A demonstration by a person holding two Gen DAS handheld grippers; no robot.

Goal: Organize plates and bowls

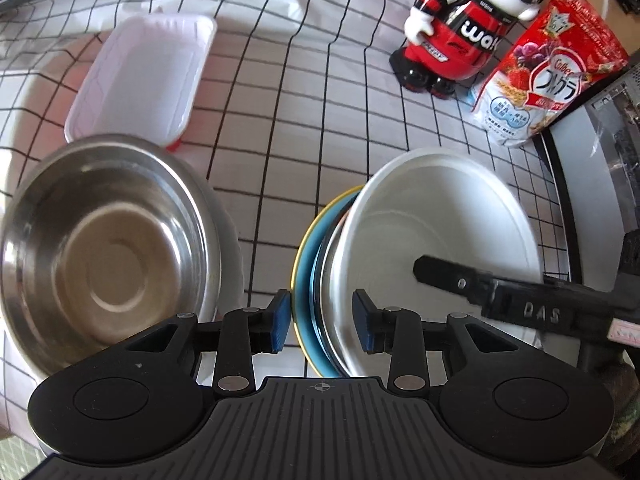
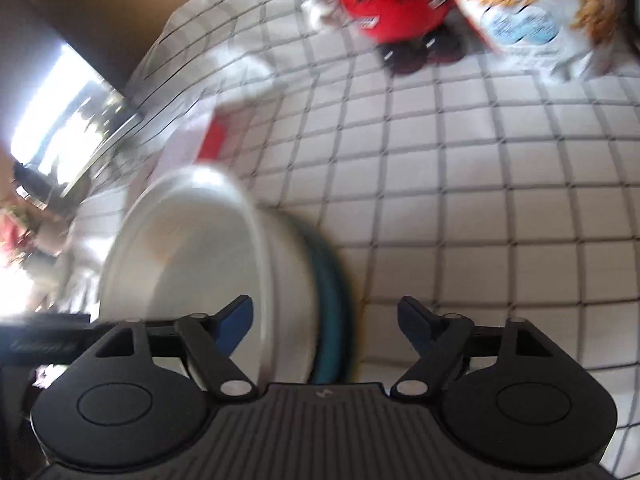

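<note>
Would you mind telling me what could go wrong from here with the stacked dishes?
1. The left gripper straddles the rims of the white bowl and the blue plate below; closing might pinch both or tip the stack.
2. The right gripper is open over the same stack, and its view is blurred, so the two grippers may collide.

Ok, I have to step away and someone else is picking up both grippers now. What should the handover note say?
Left gripper: open, its pads straddling the rim of a tilted stack, blue plate outermost, white plate innermost; not clamped.
Right gripper: open, holding nothing, close to the same stack; its view is blurred.
Steel bowl sits alone on the checked cloth, left of the stack, with a white tray behind it.
Done: plates gathered into one stack.
Left: steady and set the stack down, then place the bowl.
</note>
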